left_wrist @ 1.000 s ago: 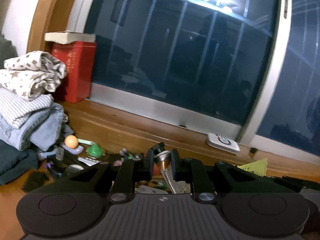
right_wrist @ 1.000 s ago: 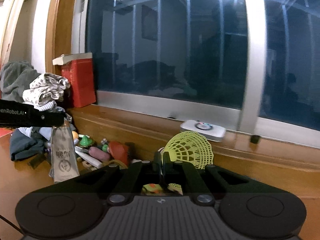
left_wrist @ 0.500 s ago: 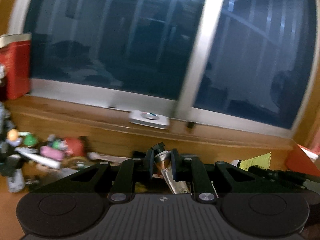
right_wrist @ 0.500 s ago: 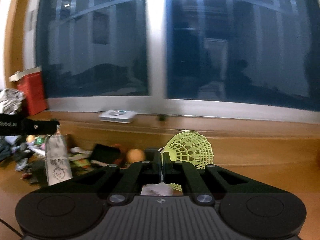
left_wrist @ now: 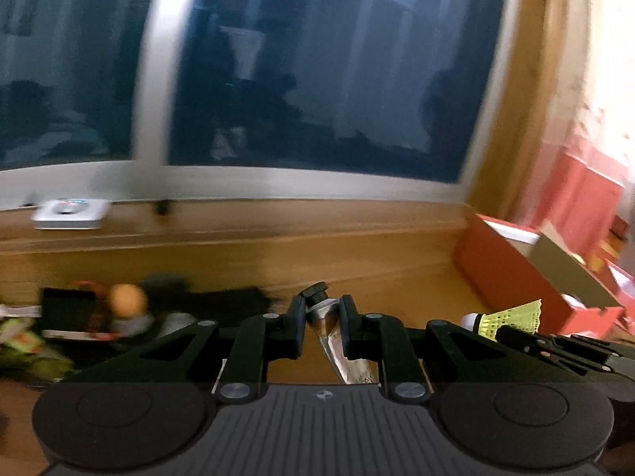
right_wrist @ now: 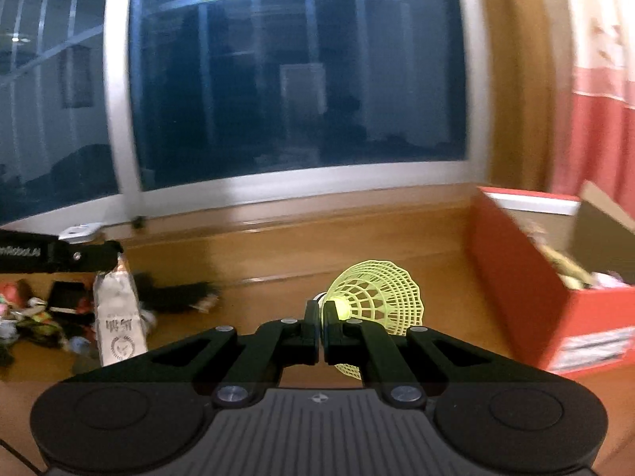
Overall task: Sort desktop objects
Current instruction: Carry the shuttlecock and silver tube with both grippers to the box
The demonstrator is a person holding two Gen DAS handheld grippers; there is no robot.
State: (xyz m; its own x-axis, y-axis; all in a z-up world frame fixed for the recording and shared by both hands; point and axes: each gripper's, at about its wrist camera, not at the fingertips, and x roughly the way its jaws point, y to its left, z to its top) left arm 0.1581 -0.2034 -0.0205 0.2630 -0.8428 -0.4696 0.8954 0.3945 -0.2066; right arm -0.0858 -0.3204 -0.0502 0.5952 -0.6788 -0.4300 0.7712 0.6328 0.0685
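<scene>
Both grippers swung right since a second ago, so the red box (right_wrist: 528, 297) now sits at 2 o'clock. Right gripper (right_wrist: 320, 317), nearer it, pinches the yellow shuttlecock (right_wrist: 377, 297); left gripper (left_wrist: 323, 315) clamps a silver spout pouch (left_wrist: 337, 341).

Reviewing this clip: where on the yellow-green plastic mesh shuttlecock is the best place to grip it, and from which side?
Grip the yellow-green plastic mesh shuttlecock at its small rounded base, coming from behind the base with the open skirt pointing away. The base is solid and narrow; the flared skirt would probably flex. The right hand-held gripper holds it about there.
</scene>
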